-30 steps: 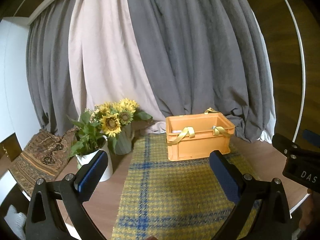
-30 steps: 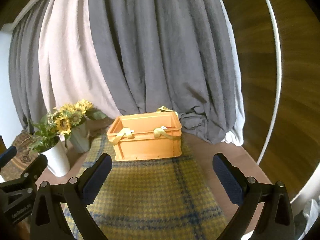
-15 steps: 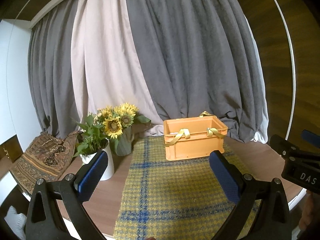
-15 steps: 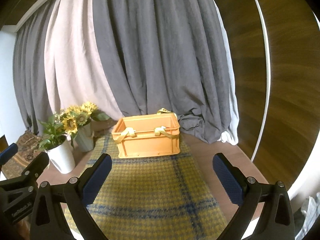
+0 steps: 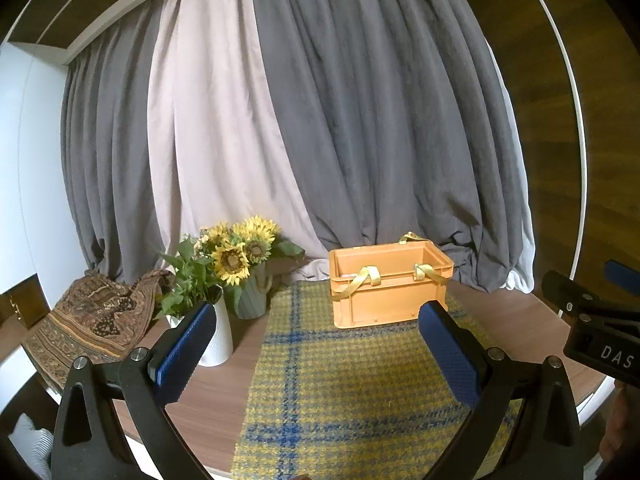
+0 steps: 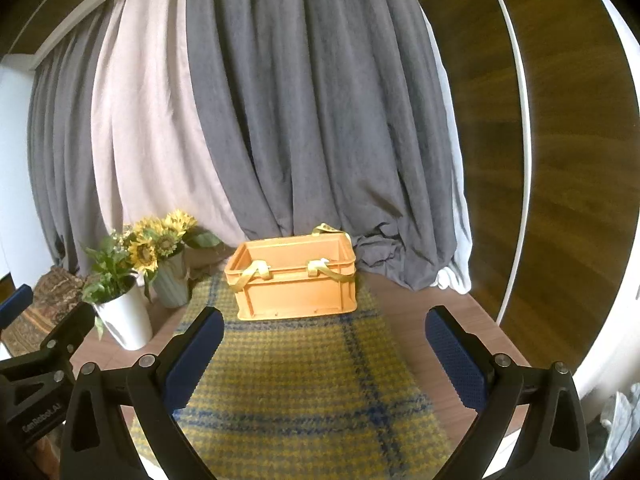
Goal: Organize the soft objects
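Observation:
An orange plastic crate (image 5: 390, 288) stands at the far end of a yellow and blue plaid cloth (image 5: 352, 384); it also shows in the right wrist view (image 6: 294, 280). Yellow straps (image 5: 362, 280) hang over its front rim (image 6: 256, 272). What lies inside is hidden. My left gripper (image 5: 316, 348) is open and empty, held well short of the crate. My right gripper (image 6: 324, 356) is open and empty too, above the plaid cloth (image 6: 296, 392). Each gripper shows at the edge of the other's view, the right one (image 5: 592, 328) and the left one (image 6: 44, 360).
A white pot of greenery (image 5: 216, 336) and a grey-green vase of sunflowers (image 5: 248, 264) stand left of the cloth. A patterned brown fabric (image 5: 88, 328) lies at the far left. Grey and pale curtains (image 5: 320, 120) hang behind the wooden table (image 5: 512, 312).
Both grippers have drawn back and risen, so the crate looks smaller and farther away. Both stay open and empty.

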Demonstrator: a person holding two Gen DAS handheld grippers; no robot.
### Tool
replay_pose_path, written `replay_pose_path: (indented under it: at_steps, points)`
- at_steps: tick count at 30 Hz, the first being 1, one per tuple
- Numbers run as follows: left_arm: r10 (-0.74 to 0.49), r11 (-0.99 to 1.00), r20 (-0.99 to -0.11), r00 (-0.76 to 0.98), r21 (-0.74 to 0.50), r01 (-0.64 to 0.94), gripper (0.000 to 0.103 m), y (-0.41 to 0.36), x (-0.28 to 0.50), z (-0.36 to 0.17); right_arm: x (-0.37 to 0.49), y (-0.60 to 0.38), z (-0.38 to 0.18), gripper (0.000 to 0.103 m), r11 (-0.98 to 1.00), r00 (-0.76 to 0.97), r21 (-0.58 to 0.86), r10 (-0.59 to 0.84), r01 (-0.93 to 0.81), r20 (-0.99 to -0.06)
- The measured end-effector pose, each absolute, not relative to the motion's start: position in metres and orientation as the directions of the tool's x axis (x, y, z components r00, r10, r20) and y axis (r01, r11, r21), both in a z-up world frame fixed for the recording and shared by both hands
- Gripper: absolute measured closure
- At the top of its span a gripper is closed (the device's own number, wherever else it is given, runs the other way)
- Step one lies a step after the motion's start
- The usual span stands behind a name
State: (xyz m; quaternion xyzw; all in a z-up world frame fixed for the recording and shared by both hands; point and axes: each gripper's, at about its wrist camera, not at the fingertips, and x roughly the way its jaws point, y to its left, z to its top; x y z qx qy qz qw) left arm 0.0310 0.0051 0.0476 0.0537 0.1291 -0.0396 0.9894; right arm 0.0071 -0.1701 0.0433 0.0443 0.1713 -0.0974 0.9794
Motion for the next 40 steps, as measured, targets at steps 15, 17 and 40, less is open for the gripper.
replay_pose_path:
  at_steps: [15,17,40]
  points:
    - [-0.066,0.992,-0.251,0.966,0.09,0.091,0.0,0.0027,0.0311,0.0528,0.003,-0.1686,0.0485,0.001,0.979,0.927,0.048,-0.173,0.2,-0.332]
    - [-0.067,0.992,-0.251,0.966,0.09,0.092,0.0,0.0031,0.0313,0.0534,0.0042,-0.1685,0.0496,0.001,0.979,0.928,0.047,-0.173,0.199,-0.331]
    - [-0.081,0.991,-0.246,0.966,0.085,0.104,0.0,0.0004,0.0348,0.0536,0.0058,-0.1675,0.051,0.001,0.979,0.928,0.045,-0.174,0.2,-0.331]
